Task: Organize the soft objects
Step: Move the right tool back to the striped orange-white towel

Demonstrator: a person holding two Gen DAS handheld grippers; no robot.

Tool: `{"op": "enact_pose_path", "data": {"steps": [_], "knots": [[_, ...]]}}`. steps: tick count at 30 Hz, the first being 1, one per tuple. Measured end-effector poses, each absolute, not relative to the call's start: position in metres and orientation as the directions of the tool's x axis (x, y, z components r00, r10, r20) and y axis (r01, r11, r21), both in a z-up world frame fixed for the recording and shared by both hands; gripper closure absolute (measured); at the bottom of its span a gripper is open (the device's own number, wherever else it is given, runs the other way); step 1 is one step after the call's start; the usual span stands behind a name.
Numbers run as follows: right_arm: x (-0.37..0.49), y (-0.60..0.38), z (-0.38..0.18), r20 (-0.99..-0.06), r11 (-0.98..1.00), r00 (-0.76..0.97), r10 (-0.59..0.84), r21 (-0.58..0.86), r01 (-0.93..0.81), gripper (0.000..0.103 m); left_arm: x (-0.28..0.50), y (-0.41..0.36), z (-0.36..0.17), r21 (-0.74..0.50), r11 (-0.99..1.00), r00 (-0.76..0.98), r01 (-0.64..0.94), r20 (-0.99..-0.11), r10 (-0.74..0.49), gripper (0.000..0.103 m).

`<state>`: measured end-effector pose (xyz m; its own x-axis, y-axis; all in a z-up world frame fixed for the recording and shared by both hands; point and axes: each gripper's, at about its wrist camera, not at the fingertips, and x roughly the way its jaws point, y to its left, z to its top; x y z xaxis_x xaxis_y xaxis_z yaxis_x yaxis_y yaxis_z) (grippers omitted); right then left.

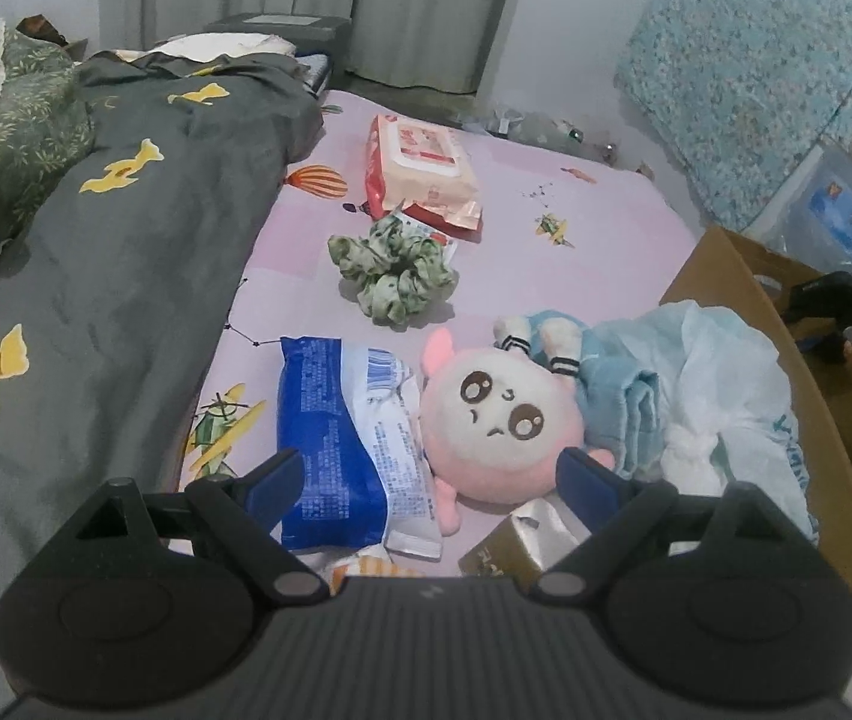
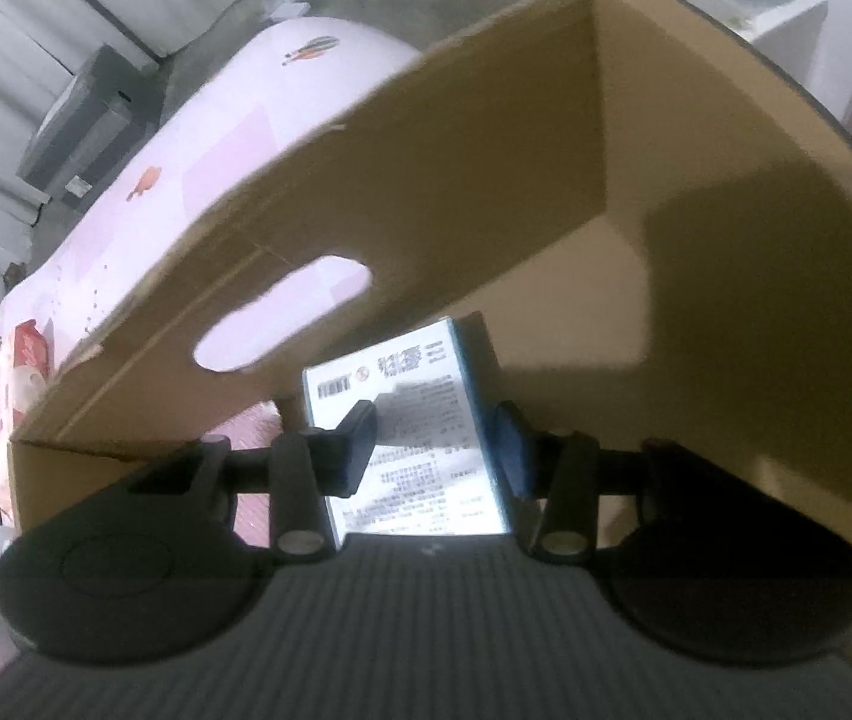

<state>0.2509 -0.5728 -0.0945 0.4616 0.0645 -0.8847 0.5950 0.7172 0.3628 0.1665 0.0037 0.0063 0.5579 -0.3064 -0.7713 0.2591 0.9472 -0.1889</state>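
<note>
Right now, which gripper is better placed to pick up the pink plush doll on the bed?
Left. The left gripper is open just before the pink plush doll; the right gripper holds a white printed packet over the brown cardboard box.

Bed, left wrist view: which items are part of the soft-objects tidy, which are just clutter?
Job:
pink plush doll
green scrunchie
blue snack bag
wet wipes pack
light blue cloth
cardboard box
white packet in right gripper

Lying about:
grey duvet
green pillow
curtain
</note>
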Motion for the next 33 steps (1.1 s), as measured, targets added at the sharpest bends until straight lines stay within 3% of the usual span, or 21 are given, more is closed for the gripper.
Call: {"op": "enact_pose_path", "data": {"steps": [8, 13, 19, 24, 33], "knots": [[0.246, -0.575, -0.075, -0.838, 0.721, 0.54, 0.076, 0.42, 0.551, 0.062, 0.159, 0.006, 0.01, -0.187, 0.945, 0.576, 0.269, -0.755, -0.313, 0.011], [0.208, -0.578, -0.034, -0.787, 0.685, 0.608, 0.104, 0.5, 0.53, 0.061, 0.149, 0.016, 0.019, -0.185, 0.949, 0.608, 0.255, -0.733, -0.306, 0.011], [0.146, -0.536, 0.036, -0.655, 0.694, 0.707, 0.266, 0.64, 0.331, 0.06, 0.131, 0.031, 0.035, -0.159, 0.957, 0.65, 0.242, -0.706, -0.282, 0.011], [0.113, -0.469, 0.067, -0.578, 0.7, 0.688, 0.439, 0.7, 0.142, 0.06, 0.115, 0.043, 0.037, -0.183, 0.96, 0.653, 0.214, -0.704, -0.28, 0.011], [0.101, -0.321, 0.074, -0.546, 0.681, 0.53, 0.649, 0.728, -0.084, 0.06, 0.08, 0.063, 0.02, -0.18, 0.964, 0.639, 0.195, -0.722, -0.264, 0.014]]}}
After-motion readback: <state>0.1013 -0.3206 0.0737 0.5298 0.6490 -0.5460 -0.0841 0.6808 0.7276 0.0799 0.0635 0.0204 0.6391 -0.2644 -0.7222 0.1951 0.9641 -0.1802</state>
